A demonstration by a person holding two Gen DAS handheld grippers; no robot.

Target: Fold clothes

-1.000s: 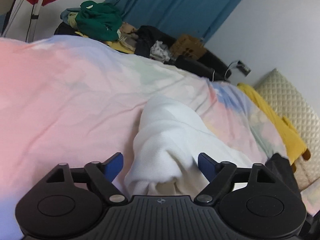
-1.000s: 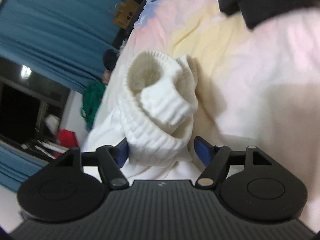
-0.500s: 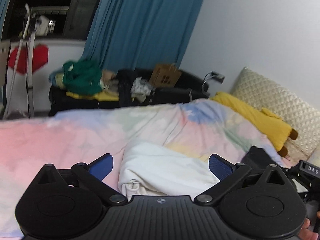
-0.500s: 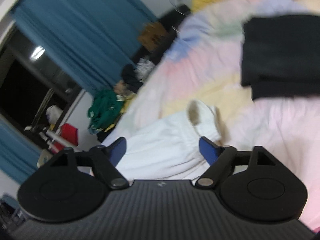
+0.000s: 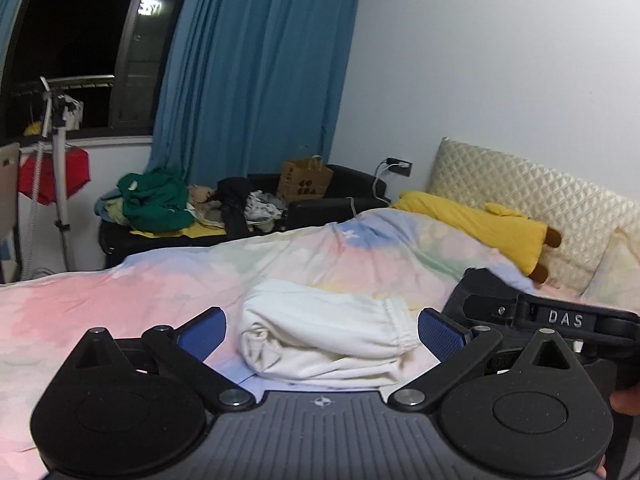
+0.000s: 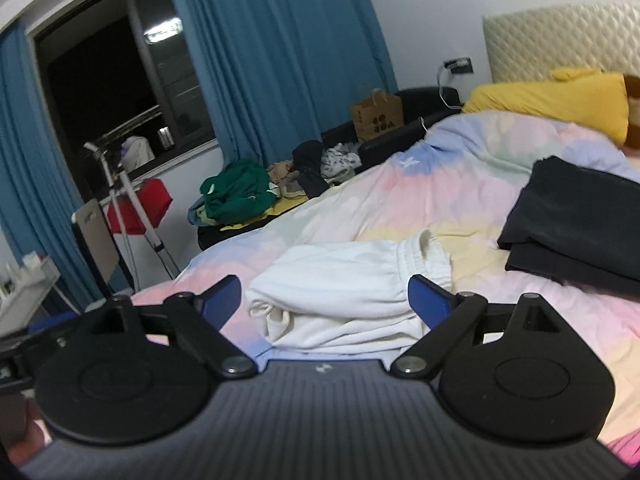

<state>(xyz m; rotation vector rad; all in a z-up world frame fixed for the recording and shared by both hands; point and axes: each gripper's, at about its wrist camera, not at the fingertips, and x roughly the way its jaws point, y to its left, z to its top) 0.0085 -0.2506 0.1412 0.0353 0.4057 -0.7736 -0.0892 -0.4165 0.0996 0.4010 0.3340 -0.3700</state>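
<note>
From the left wrist view, the left gripper [image 5: 322,330] is spread wide with nothing between its blue pads, held above the bed [image 5: 120,300]; the white sweatpants [image 5: 324,332] lie folded into a compact bundle on the pastel duvet, elastic waistband toward the right, and part of the right gripper's body shows at the right edge. From the right wrist view, the right gripper [image 6: 325,300] has its jaws opening, empty as well, with the same white bundle resting on the bed beyond them and a folded dark garment [image 6: 576,224] lying just to its right. This piece looks finished and released, so the step in hand is likely the handover to the next item. The next move probably calls for reaching to the heap of unfolded clothes [image 6: 240,196] beyond the bed's far side, or first setting the white bundle beside the dark one
</note>
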